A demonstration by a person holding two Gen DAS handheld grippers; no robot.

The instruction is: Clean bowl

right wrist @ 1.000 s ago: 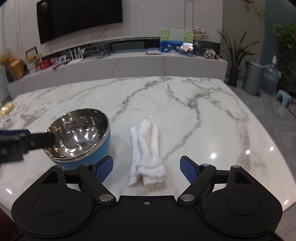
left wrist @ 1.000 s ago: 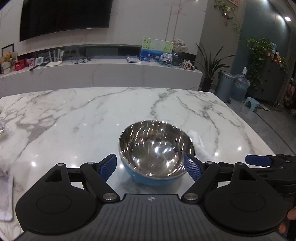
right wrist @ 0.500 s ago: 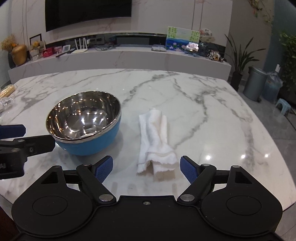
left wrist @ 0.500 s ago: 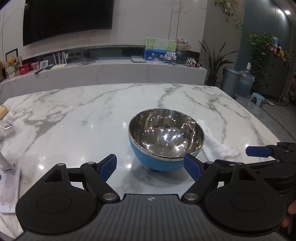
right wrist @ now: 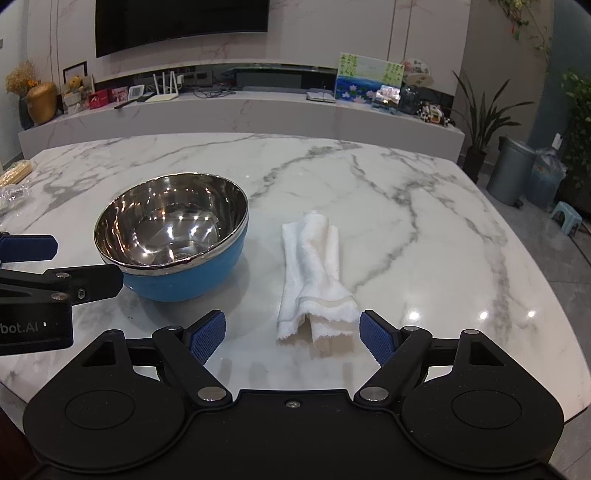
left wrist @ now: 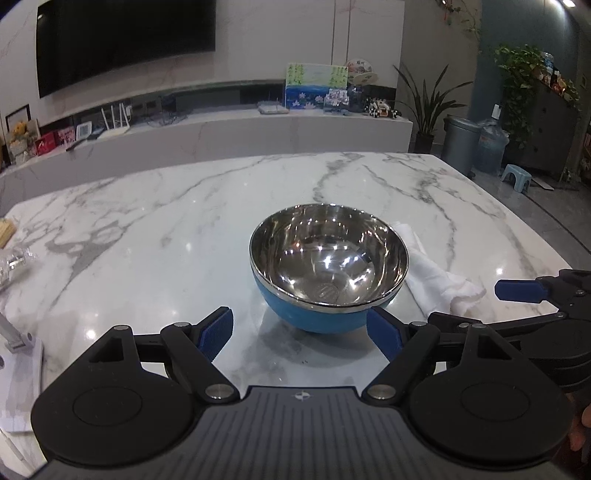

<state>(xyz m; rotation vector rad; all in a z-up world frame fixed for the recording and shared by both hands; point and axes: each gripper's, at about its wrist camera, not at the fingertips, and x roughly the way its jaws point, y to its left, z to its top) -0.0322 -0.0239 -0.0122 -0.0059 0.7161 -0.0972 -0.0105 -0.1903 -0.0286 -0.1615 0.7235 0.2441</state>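
— Where's the bowl (right wrist: 171, 236)?
— Upright on the marble table (right wrist: 424, 229), blue outside, shiny steel inside. Nothing visible within but reflections.

— And beside the bowl?
— A rolled white cloth (right wrist: 316, 282), just to the bowl's right, flat on the marble, apart from the blue wall. From the left wrist view, half hidden behind the bowl (left wrist: 328, 266), only the cloth's (left wrist: 439, 277) near end showing.

— Left gripper (left wrist: 299, 330)?
— Spread wide, gripping nothing. Low and just short of the bowl, blue pads either side of its base line, right pad (left wrist: 382, 334) close to the bowl's lower wall; touching or not, hard to tell.

— Right gripper (right wrist: 288, 334)?
— Also released, empty. Near end of the cloth sitting just ahead, towards the right pad (right wrist: 375, 336), no contact seen. Bowl off to the left of that gripper.

— Anything else around the bowl?
— Far left, at the table edge, some clear wrapping (right wrist: 11, 194). Behind the table, a long white counter (right wrist: 240, 110) with clutter, dark screen (right wrist: 177, 22) above.
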